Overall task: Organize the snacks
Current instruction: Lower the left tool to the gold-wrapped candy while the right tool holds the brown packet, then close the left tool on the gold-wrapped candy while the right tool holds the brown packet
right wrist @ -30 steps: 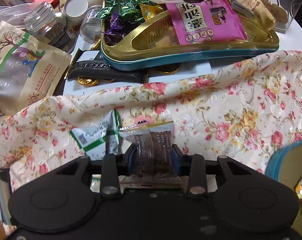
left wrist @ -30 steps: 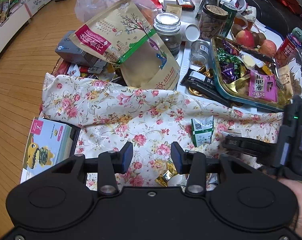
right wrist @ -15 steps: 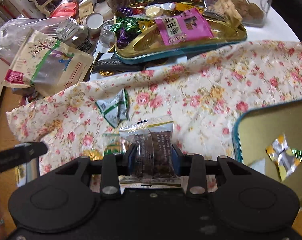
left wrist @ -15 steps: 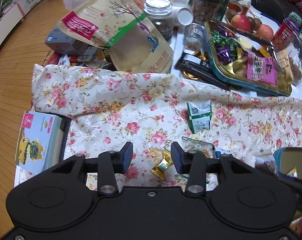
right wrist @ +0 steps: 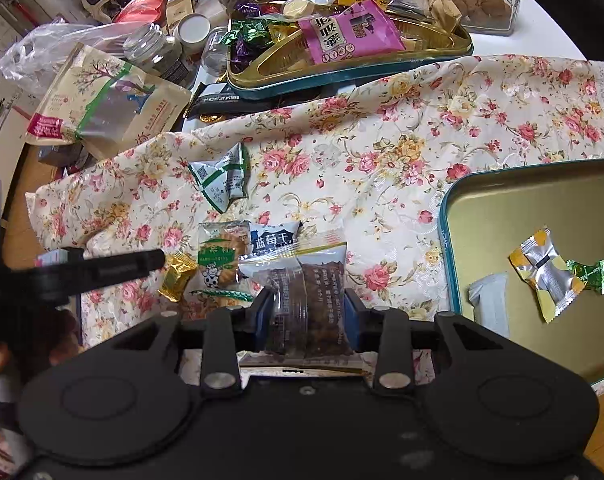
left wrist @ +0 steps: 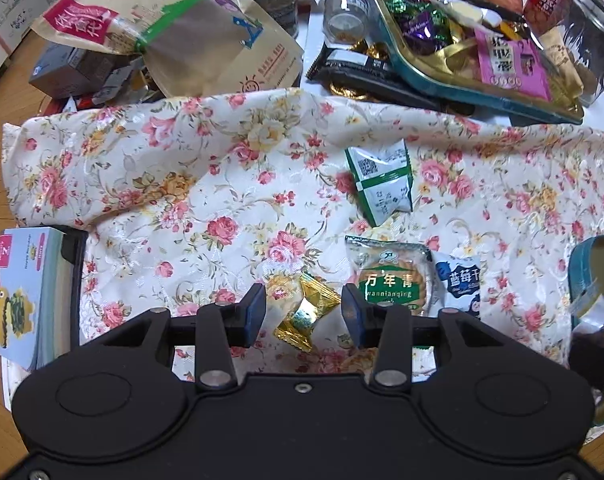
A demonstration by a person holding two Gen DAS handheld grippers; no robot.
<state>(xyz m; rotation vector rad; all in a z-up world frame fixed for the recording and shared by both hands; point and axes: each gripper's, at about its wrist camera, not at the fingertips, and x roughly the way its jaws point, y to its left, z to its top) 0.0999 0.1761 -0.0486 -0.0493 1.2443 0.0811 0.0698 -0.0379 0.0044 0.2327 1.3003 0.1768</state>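
My right gripper (right wrist: pixel 305 312) is clamped on a clear-wrapped brown snack bar (right wrist: pixel 307 304); both pads press its sides and the packet stands upright between them, its crimped top edge toward 12 o'clock. At 3 o'clock of that grip lies the teal-rimmed gold tray (right wrist: pixel 445 240), holding a yellow-and-silver candy (right wrist: pixel 547 276), a green-wrapped sweet (right wrist: pixel 589 274) touching it on the right, and a pale packet (right wrist: pixel 487 300) near the tray's left wall. The bar is not over the tray; it hangs above the floral cloth (right wrist: pixel 381 140) just left of the rim.

My left gripper (left wrist: pixel 303 312) points steeply down with jaws apart, nothing pressed. A gold-wrapped candy (left wrist: pixel 307 312) lies on the cloth between the pads, touching neither as far as I can tell. At 2 o'clock from it: a round biscuit packet (left wrist: pixel 393 276) with green label, and a blue-and-white packet (left wrist: pixel 459 280) touching its right edge. At 1 o'clock, farther out, a green-and-white sachet (left wrist: pixel 381 180) lies alone on the cloth.

Beyond the cloth at 12 to 1 o'clock, a second gold tray (left wrist: pixel 461 88) stands on the surface, heaped with a pink packet (left wrist: pixel 509 64) and purple and green foil sweets. At 11 o'clock, a large kraft pouch (left wrist: pixel 190 28). At 9 o'clock, a light-blue box (left wrist: pixel 22 288) at the surface edge.
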